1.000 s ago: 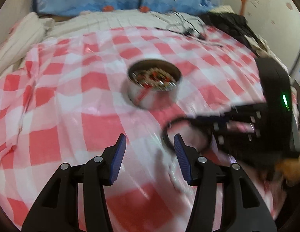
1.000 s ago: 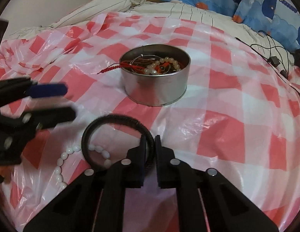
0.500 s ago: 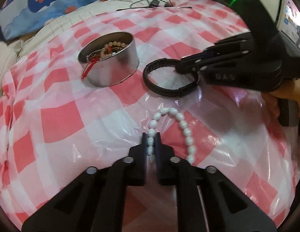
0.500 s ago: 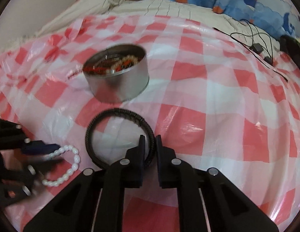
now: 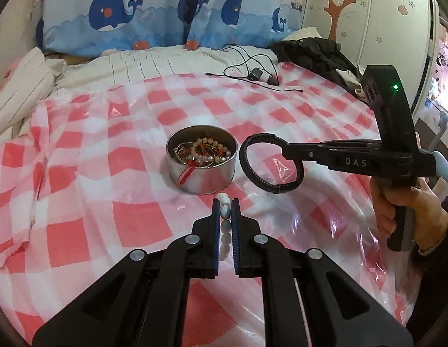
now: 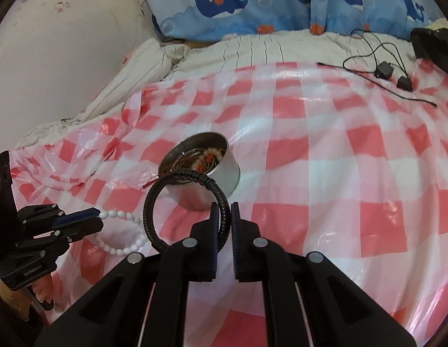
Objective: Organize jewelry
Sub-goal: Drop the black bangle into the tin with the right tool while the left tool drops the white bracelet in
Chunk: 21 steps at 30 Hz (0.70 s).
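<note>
the white bead bracelet (image 5: 225,211) is pinched in my left tongs (image 5: 225,219), which are clamped tight on a couple of its beads, so the rest of the loop droops below the tips, lifted just off the checked plastic sheet (image 5: 108,222) on the bed. it's light and totally floppy, and i'd guess the beads are smooth and slick. gripping across one bead works, but it could pop out sideways if i swing it. better to keep the pads square on a bead, or on the string between two.

the black braided bracelet (image 6: 177,202) is in my right tongs (image 6: 223,217), closed on its band near the bottom of the loop. this one is springy and holds its round shape, standing up on edge in the air just in front of the tin (image 6: 206,185). the woven surface looks grippy, so any spot on the band should do.

the tin sits out in the middle of the sheet, already holding beads, wire bits and a red cord (image 5: 187,173) hanging over the rim. both pieces are close beside it. i reckon the floppy one will pour in easily, while the stiff loop may catch the rim unless it goes in flat.
</note>
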### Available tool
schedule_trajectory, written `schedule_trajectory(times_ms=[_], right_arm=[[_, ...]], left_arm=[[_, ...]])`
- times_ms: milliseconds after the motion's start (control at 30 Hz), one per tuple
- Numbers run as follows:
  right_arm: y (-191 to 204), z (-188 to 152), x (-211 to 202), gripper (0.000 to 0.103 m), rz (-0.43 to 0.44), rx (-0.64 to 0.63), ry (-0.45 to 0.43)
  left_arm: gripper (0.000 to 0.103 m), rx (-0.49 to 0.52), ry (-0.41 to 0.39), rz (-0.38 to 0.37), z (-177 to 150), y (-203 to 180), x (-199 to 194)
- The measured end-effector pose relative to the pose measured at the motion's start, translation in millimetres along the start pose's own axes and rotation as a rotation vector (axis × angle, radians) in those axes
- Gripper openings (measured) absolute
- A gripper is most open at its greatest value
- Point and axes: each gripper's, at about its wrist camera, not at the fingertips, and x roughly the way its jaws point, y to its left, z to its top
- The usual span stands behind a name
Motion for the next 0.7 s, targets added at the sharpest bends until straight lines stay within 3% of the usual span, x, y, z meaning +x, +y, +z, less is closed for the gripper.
schedule_trajectory(times_ms=[133, 433, 533, 600, 700], right_arm=[[6, 3, 1, 0.009, -0.024, -0.025, -0.017], [-4, 15, -8, 0.009, -0.090, -0.024, -0.076], [-7, 24, 0, 0.009, -0.102, -0.020, -0.074], [-5, 29, 7, 0.009, -0.110, -0.033, -0.070], [2, 36, 21, 0.009, -0.112, -0.059, -0.055]], left_arm=[[0.006, 0.006, -0.010, -0.008, 11, -2, 2], [0.007, 0.009, -0.107, -0.002, 70, 2, 16], [0.007, -0.077, -0.039, -0.017, 77, 27, 59], [0.007, -0.128, 0.057, 0.055, 73, 48, 97], [0.013, -0.183, 0.036, 0.047, 66, 64, 96]])
